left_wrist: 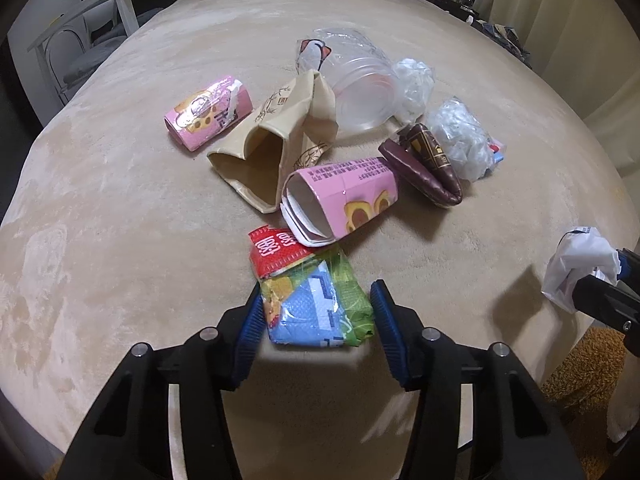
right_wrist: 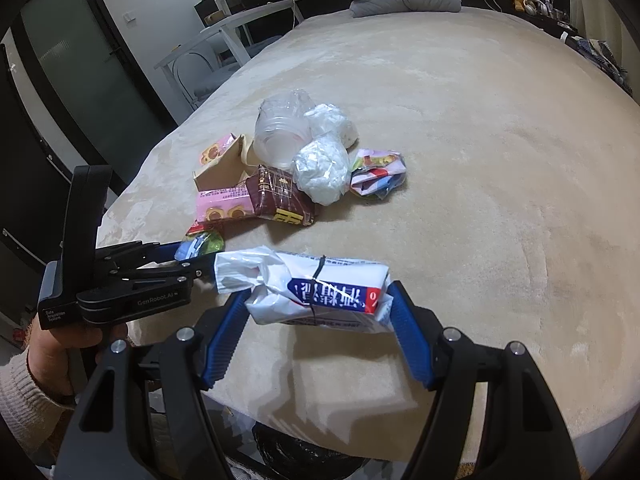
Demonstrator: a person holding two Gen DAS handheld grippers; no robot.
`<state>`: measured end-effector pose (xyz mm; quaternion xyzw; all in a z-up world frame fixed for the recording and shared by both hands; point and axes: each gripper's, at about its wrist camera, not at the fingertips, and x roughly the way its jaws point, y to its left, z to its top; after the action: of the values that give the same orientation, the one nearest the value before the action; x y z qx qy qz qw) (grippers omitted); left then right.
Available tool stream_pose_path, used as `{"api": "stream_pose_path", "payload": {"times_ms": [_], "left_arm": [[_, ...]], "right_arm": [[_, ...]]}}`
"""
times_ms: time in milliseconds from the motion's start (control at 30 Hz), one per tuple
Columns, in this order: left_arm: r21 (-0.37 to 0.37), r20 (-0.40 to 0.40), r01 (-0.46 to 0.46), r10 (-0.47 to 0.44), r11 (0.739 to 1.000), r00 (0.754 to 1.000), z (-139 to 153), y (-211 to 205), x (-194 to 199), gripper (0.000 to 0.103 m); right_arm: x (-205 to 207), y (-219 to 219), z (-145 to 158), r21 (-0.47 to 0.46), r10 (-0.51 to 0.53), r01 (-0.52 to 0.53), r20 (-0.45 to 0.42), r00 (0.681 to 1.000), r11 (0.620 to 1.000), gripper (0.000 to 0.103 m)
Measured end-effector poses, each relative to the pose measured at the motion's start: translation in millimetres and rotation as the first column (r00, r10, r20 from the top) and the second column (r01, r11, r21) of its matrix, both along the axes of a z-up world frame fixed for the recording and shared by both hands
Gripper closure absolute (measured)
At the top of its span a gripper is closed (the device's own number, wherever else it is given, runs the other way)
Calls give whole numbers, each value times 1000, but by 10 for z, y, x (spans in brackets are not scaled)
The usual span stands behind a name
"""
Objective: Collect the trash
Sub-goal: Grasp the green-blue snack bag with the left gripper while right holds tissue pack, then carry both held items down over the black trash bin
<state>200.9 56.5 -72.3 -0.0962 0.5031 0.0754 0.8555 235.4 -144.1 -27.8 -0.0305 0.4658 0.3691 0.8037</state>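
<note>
Closest in, the left gripper [left_wrist: 316, 312] has its jaws narrowed around a crumpled colourful wrapper [left_wrist: 316, 308] at the bed's [left_wrist: 100, 208] six-o'clock edge, the right gripper [right_wrist: 320, 312] clamps a white packet [right_wrist: 320, 292]; next, lift both clear towards a bin.

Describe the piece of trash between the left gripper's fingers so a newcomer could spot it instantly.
On the beige plush bed cover, find the trash pile; the nearest piece, between the left gripper fingers, is a crumpled blue-and-green foil snack wrapper. Unlike the pink cartons beside it, it is flat, shiny and multicoloured.
</note>
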Motion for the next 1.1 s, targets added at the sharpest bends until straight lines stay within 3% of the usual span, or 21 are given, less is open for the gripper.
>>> {"api": "stream_pose_path", "payload": {"times_ms": [600, 1100], "left_arm": [[-51, 69, 44, -41, 998, 997, 177, 9, -452, 52], [-91, 149, 102, -87, 991, 985, 385, -239, -1061, 52]], "right_arm": [[-209, -21, -21, 4, 0, 0, -2, 1000, 1000, 34], [-673, -183, -2, 18, -15, 14, 1, 1000, 1000, 34]]}}
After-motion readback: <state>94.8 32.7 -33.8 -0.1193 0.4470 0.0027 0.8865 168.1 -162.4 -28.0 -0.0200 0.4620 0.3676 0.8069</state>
